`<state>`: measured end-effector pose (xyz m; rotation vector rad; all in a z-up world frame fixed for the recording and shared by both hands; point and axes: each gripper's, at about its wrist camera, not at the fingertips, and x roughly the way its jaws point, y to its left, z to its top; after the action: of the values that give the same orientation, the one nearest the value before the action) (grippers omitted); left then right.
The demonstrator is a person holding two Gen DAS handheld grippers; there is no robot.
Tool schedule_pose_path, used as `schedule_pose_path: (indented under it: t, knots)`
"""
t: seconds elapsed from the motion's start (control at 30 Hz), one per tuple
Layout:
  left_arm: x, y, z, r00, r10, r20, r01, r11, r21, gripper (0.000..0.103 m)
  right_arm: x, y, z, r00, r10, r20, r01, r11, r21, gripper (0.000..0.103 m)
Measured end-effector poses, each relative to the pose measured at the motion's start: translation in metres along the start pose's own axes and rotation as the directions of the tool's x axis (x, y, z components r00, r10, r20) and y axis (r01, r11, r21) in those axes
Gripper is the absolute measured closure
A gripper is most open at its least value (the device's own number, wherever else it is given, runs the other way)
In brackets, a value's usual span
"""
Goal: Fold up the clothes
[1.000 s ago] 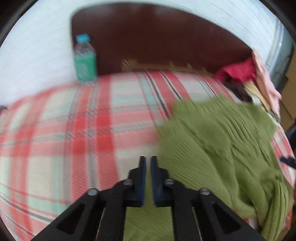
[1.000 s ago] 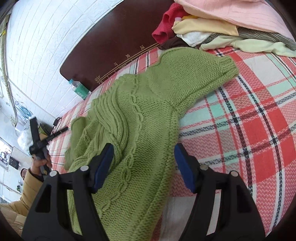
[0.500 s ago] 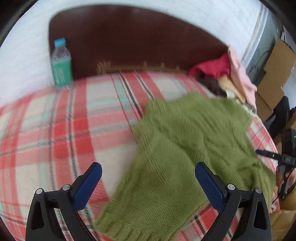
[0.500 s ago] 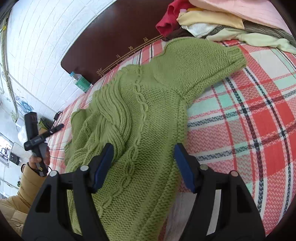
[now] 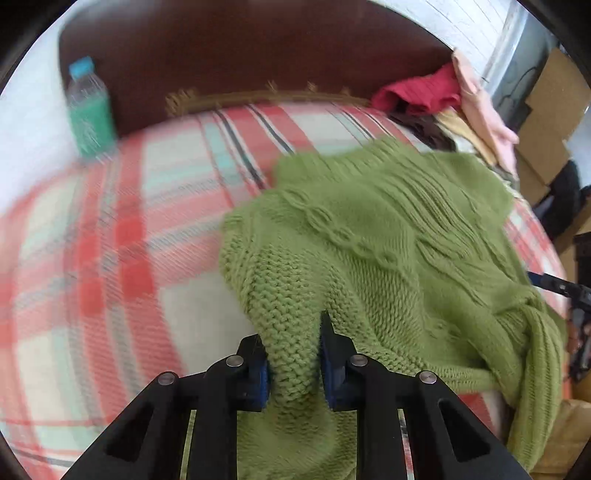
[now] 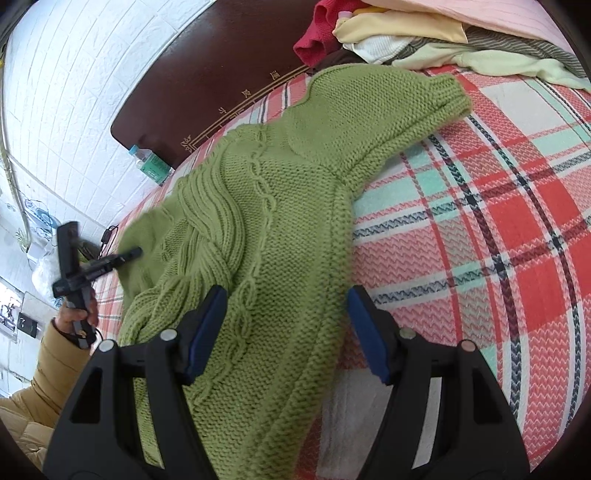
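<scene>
A green cable-knit sweater (image 5: 388, 240) lies spread on the plaid bed cover (image 5: 110, 258). My left gripper (image 5: 293, 336) is shut on a bunched fold of the sweater, near its left edge. In the right wrist view the sweater (image 6: 280, 206) runs from the headboard side toward me, one sleeve (image 6: 417, 107) stretched to the right. My right gripper (image 6: 286, 321) is open, its jaws straddling the sweater's near part just above the fabric. The left gripper also shows there (image 6: 125, 254), held in a hand at the sweater's far left.
A dark wooden headboard (image 5: 240, 55) backs the bed. A water bottle with a green label (image 5: 90, 110) stands at its left end. A pile of red, pink, yellow and striped clothes (image 6: 424, 33) lies at the right. Cardboard boxes (image 5: 546, 122) stand beyond the bed.
My left gripper opened wide half a second ago and has now shut on a fold of the sweater. The right gripper stayed open over the sweater, shifting slightly.
</scene>
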<state>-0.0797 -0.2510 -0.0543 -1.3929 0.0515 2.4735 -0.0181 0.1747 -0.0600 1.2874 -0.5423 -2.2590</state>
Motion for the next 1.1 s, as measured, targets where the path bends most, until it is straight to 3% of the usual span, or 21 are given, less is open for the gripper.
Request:
schedule_pose_path:
  t: [0.13, 0.27, 0.33, 0.43, 0.53, 0.57, 0.6, 0.83, 0.87, 0.97, 1.1]
  knots:
    - [-0.003, 0.017, 0.025, 0.987, 0.16, 0.022, -0.159, 0.987, -0.031, 0.082, 0.003, 0.003, 0.001, 1.0, 0.003, -0.004, -0.003, 1.0, -0.008, 0.034]
    - [-0.007, 0.034, 0.05, 0.948, 0.316, 0.039, -0.313, 0.947, -0.066, 0.074, 0.01, 0.004, -0.002, 1.0, 0.01, -0.018, -0.01, 1.0, -0.018, 0.034]
    - [-0.008, 0.043, 0.063, 0.919, 0.392, 0.045, -0.387, 0.918, -0.084, 0.052, 0.014, 0.003, -0.004, 0.999, 0.015, -0.036, -0.016, 1.0, -0.016, 0.034]
    - [-0.006, 0.048, 0.04, 0.963, 0.264, 0.046, -0.254, 0.954, -0.159, 0.046, 0.015, 0.004, -0.007, 0.998, 0.039, -0.057, -0.04, 0.999, -0.029, 0.034]
    - [-0.016, 0.045, 0.008, 0.989, 0.133, 0.063, -0.118, 0.972, -0.205, 0.036, 0.013, 0.009, -0.017, 0.992, 0.087, -0.091, -0.093, 0.993, -0.065, 0.033]
    - [-0.022, 0.043, -0.004, 0.994, 0.081, 0.073, -0.064, 0.975, -0.214, 0.034, 0.013, 0.011, -0.02, 0.989, 0.104, -0.103, -0.112, 0.991, -0.078, 0.027]
    - [-0.027, 0.041, -0.016, 0.996, 0.028, 0.084, -0.009, 0.975, -0.224, 0.031, 0.012, 0.014, -0.024, 0.986, 0.121, -0.118, -0.132, 0.987, -0.092, 0.02]
    - [-0.031, -0.013, -0.071, 0.978, -0.19, 0.089, 0.206, 0.952, -0.225, 0.023, 0.017, 0.056, -0.064, 0.959, 0.173, -0.225, -0.228, 0.941, -0.249, 0.019]
    - [-0.03, -0.017, -0.075, 0.974, -0.207, 0.087, 0.222, 0.948, -0.226, 0.023, 0.021, 0.063, -0.069, 0.958, 0.157, -0.239, -0.222, 0.936, -0.275, 0.023]
    - [-0.025, -0.029, -0.087, 0.966, -0.248, 0.072, 0.259, 0.932, -0.253, 0.023, 0.025, 0.077, -0.074, 0.955, 0.161, -0.248, -0.237, 0.918, -0.318, 0.079]
    - [-0.026, -0.042, -0.099, 0.961, -0.266, 0.072, 0.276, 0.925, -0.261, 0.023, -0.01, 0.064, -0.051, 0.95, 0.283, -0.128, -0.306, 0.923, -0.232, 0.081]
